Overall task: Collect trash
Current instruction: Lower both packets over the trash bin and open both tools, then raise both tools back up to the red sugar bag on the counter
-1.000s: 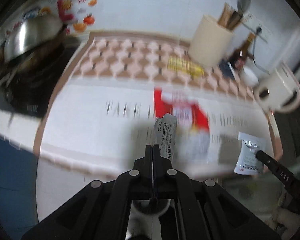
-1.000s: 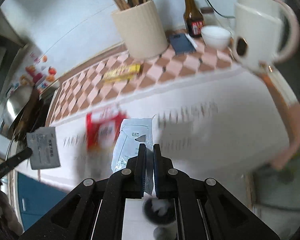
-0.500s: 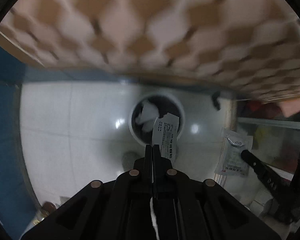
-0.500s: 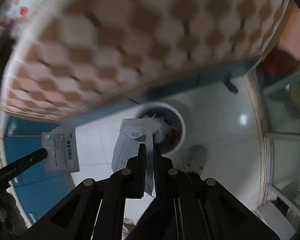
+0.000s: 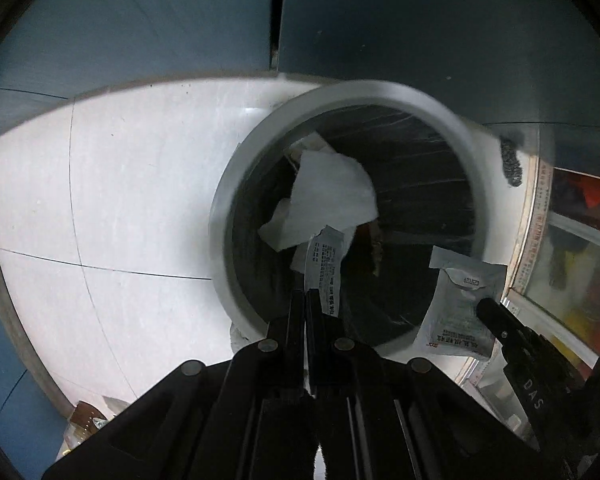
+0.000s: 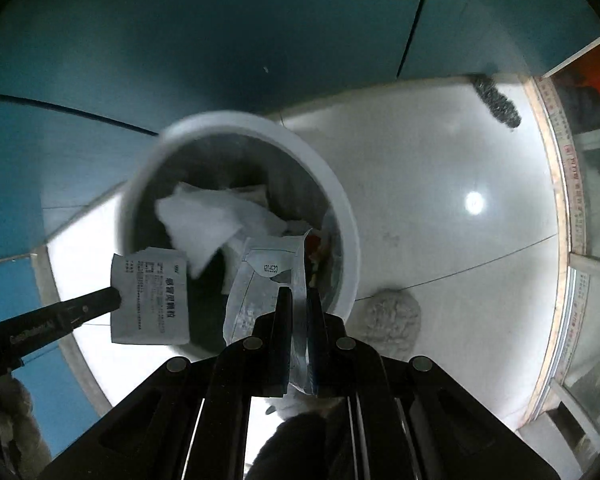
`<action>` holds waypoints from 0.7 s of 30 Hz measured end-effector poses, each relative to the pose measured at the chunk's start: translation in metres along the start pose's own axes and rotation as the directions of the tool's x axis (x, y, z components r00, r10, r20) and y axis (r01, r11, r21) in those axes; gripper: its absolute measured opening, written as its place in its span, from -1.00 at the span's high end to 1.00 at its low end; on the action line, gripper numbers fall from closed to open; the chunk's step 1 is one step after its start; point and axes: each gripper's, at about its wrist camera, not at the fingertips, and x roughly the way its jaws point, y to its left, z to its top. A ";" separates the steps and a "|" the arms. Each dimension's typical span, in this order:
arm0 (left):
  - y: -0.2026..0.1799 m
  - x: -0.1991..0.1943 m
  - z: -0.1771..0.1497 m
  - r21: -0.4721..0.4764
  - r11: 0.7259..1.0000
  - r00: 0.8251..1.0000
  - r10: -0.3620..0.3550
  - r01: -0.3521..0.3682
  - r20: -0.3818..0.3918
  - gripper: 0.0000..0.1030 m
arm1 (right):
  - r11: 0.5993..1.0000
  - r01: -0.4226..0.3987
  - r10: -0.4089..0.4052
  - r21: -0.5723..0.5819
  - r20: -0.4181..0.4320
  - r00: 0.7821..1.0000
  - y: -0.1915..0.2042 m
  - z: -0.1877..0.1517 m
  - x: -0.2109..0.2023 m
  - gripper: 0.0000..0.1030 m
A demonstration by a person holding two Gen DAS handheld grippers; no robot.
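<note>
Two grippers, two sachets, one bin. The left gripper (image 5: 305, 294) has its jaws pressed together on a narrow printed sachet (image 5: 325, 270), which stands up just ahead of the jaw tips and a little to their right, over the open mouth of the round white bin (image 5: 236, 184). The right gripper (image 6: 299, 294) pinches a second, silvery sachet (image 6: 260, 280) between its jaws — the packet fans out to the left of the tips, and it too hangs above the bin's opening (image 6: 342, 216).

Each gripper shows in the other's camera. In the left wrist view the right gripper's black finger (image 5: 500, 320) comes in from the right, well to the side of the left jaws, with the silvery sachet (image 5: 458, 308) clamped at its tip over the bin's near rim. In the right wrist view the left gripper's finger (image 6: 80, 308) reaches in from the left, holding the printed sachet (image 6: 150, 296) flat-on at the bin's left edge.

Inside the bin, beyond both pairs of jaws, lies crumpled white tissue (image 5: 332, 196) against a dark liner, with some reddish scraps beside it — too dim to count. The bin stands on a pale tiled floor (image 5: 120, 200) in front of blue cabinet doors (image 5: 160, 20). One dark fuzzy lump (image 6: 496, 100) lies on the floor far right of the jaws, and one grey fluffy lump (image 6: 392, 316) sits just right of the bin.
</note>
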 end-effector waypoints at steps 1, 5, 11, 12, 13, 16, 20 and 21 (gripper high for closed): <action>0.001 -0.001 -0.001 0.004 1.000 1.000 0.003 -0.003 0.002 1.00 | 1.000 0.004 -0.004 -0.002 -0.005 1.000 0.001 0.001 0.004 0.86; 0.004 -0.008 -0.007 -0.003 1.000 0.999 0.016 -0.016 0.027 0.91 | 1.000 0.007 -0.008 -0.019 -0.032 0.999 0.003 0.004 0.019 0.85; 0.012 -0.023 -0.013 -0.020 0.998 0.995 0.059 -0.057 0.081 -0.40 | 0.999 0.030 -0.032 -0.033 -0.044 0.999 0.009 0.003 0.014 -0.51; 0.014 -0.028 -0.016 -0.027 0.997 0.992 0.075 -0.073 0.098 -1.00 | 0.998 0.039 -0.041 -0.043 -0.036 0.998 0.010 0.003 0.010 -0.60; 0.017 -0.033 -0.020 -0.033 0.996 0.989 0.089 -0.086 0.119 -1.00 | 0.997 0.046 -0.048 -0.054 -0.031 0.998 0.011 0.002 0.007 -0.60; 0.020 -0.040 -0.028 -0.040 0.989 0.980 0.143 -0.139 0.137 -1.00 | 0.995 0.058 -0.061 -0.079 -0.026 0.998 0.013 -0.001 -0.002 -0.92; 0.022 -0.062 -0.049 -0.044 0.988 0.971 0.155 -0.149 0.185 -1.00 | 0.989 0.082 -0.084 -0.120 -0.008 0.996 0.021 -0.010 -0.022 -1.00; 0.022 -0.070 -0.053 -0.047 0.988 0.968 0.156 -0.150 0.194 -1.00 | 0.988 0.085 -0.086 -0.128 -0.004 0.996 0.023 -0.012 -0.028 -1.00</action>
